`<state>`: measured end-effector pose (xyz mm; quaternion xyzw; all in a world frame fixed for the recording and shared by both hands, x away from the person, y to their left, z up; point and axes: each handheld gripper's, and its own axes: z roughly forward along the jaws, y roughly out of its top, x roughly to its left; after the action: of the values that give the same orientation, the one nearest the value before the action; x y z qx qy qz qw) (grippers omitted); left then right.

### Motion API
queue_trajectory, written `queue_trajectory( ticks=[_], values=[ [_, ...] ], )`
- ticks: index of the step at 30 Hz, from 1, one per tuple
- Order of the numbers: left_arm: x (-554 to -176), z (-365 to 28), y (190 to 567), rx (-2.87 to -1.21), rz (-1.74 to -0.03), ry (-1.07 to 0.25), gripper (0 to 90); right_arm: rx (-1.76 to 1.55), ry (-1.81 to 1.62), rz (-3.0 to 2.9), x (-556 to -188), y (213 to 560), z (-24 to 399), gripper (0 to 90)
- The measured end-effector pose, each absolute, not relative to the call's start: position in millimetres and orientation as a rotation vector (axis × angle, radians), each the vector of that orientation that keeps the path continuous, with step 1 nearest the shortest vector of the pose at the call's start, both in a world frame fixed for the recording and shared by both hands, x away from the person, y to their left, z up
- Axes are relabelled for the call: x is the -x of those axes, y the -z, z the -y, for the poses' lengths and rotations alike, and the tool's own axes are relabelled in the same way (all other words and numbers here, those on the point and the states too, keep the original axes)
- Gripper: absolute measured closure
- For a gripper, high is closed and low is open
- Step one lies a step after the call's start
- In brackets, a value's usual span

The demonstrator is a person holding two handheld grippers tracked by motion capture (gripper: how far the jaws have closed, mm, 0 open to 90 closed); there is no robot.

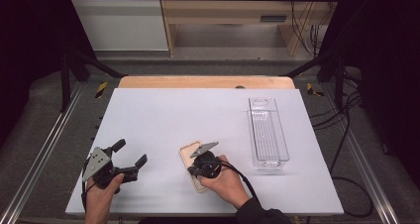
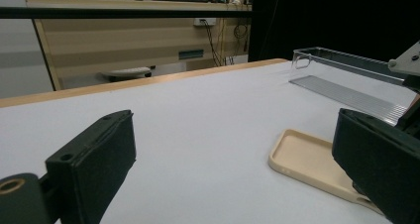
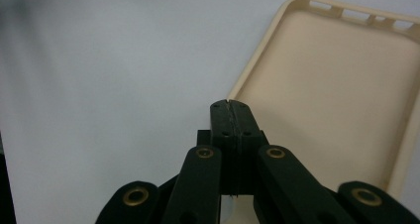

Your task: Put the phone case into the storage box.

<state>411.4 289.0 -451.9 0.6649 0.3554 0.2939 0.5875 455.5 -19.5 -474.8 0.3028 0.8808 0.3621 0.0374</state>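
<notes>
The right gripper (image 1: 194, 170) is clenched, jaws pressed flat together with nothing visible between them, their tips over the corner rim of the beige phone case (image 3: 337, 100); whether they touch it I cannot tell. The case lies open side up near the front edge of the white table (image 1: 163, 110), about midway along it. The left gripper (image 1: 130, 157) stands wide open and empty near the front left corner, the case well off to its right.

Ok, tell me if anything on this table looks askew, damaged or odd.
Nothing stands out. The beige phone case lies flat, open side up, on the white table, intact, under the shut right gripper. The clear bin sits upright at the right, undamaged.
</notes>
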Motion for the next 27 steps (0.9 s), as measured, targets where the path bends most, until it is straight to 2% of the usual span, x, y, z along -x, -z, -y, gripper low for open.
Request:
queue_trajectory(
  ticks=[3, 4, 5, 6, 7, 8, 9, 10, 13, 15, 18, 27],
  values=[
    [-411.4, -288.8, 451.9, -1.551, -0.829, -0.685, 2.8, -0.946, -1.118, -2.685, -453.8, 473.8, 21.2, 89.8],
    [-411.6, -288.7, 451.7, -1.55, -0.827, -0.685, 2.8, -0.977, -1.113, -2.609, -447.6, 468.7, 23.8, 79.9],
    [-411.6, -288.7, 451.7, -1.55, -0.827, -0.685, 2.8, -0.977, -1.113, -2.609, -447.6, 468.7, 23.8, 79.9],
    [-412.2, -288.2, 452.0, -1.554, -0.826, -0.684, 2.8, -1.003, -1.116, -2.53, -440.3, 463.4, 25.8, 63.4],
    [-412.2, -288.2, 452.0, -1.554, -0.826, -0.684, 2.8, -1.003, -1.116, -2.53, -440.3, 463.4, 25.8, 63.4],
    [-412.2, -288.0, 452.0, -1.556, -0.825, -0.684, 2.8, -1.023, -1.106, -2.499, -437.9, 461.6, 26.3, 55.1],
    [-411.9, -288.0, 451.9, -1.557, -0.824, -0.685, 2.8, -1.073, -1.078, -2.425, -431.3, 458.0, 27.9, 43.1],
    [-411.7, -287.9, 451.8, -1.558, -0.823, -0.686, 2.8, -1.073, -1.078, -2.425, -431.3, 458.0, 27.9, 43.1],
    [-411.4, -288.2, 451.7, -1.56, -0.822, -0.69, 2.8, -1.113, -1.039, -2.329, -421.1, 456.4, 28.5, 21.9],
    [-411.7, -288.4, 451.9, -1.559, -0.824, -0.689, 2.8, -1.167, -1.024, -2.288, -416.4, 458.4, 28.8, 13.5],
    [-411.6, -288.6, 452.0, -1.561, -0.823, -0.69, 2.8, -1.192, -1.02, -2.249, -408.5, 462.9, 29.3, 8.2],
    [-412.0, -286.6, 451.9, -1.574, -0.816, -0.695, 2.8, -1.212, -0.992, -2.25, -403.8, 471.9, 23.0, 6.8]
  ],
)
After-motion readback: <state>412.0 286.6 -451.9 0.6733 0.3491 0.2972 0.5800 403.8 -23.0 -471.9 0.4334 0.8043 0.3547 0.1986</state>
